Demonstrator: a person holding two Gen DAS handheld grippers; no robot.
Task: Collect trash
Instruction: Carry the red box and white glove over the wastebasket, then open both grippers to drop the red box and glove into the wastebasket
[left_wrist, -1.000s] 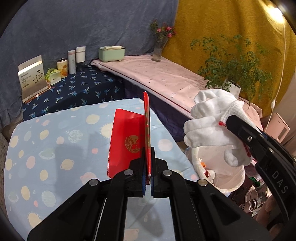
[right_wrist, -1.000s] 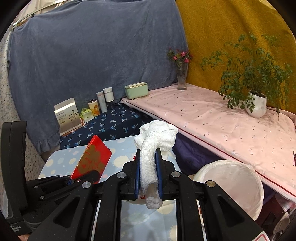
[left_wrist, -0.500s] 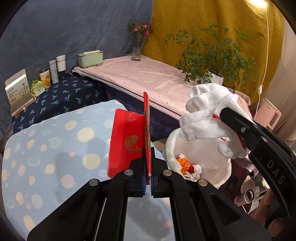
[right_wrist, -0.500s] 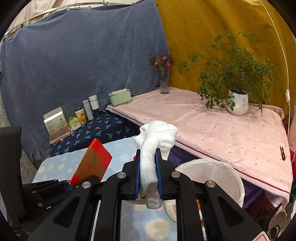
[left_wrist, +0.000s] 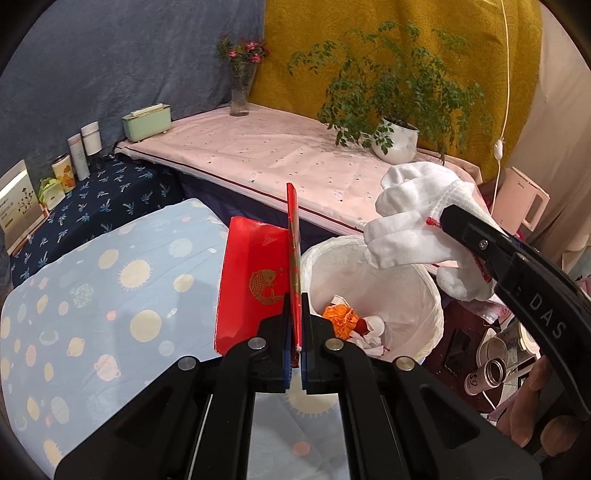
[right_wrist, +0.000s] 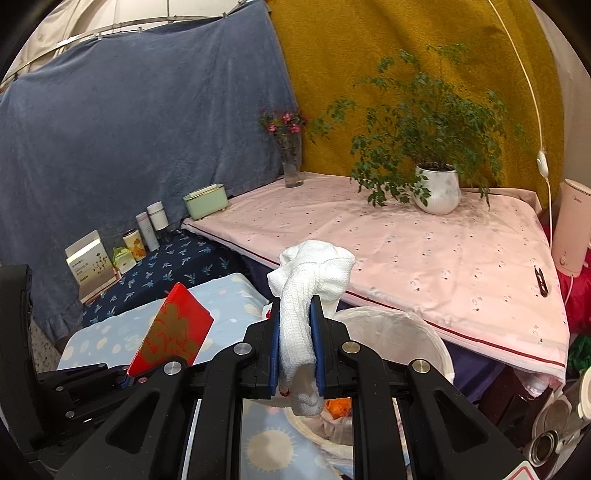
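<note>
Trash bin (left_wrist: 424, 317) now nearer; left tool (left_wrist: 294, 325) pinches red envelope (left_wrist: 255, 284); right tool (right_wrist: 297, 332) seemingly clamps glove (right_wrist: 306, 280).

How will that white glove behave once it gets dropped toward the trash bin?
Probably floppy: the white glove droops over both sides of the right hand-held gripper. Likely light, since a narrow pinch carries it. It may snag on the white bin rim rather than slide in, being soft knit.

red envelope (left_wrist: 255, 284) with gold fish; white glove (left_wrist: 413, 225); white bin (left_wrist: 424, 295).
</note>
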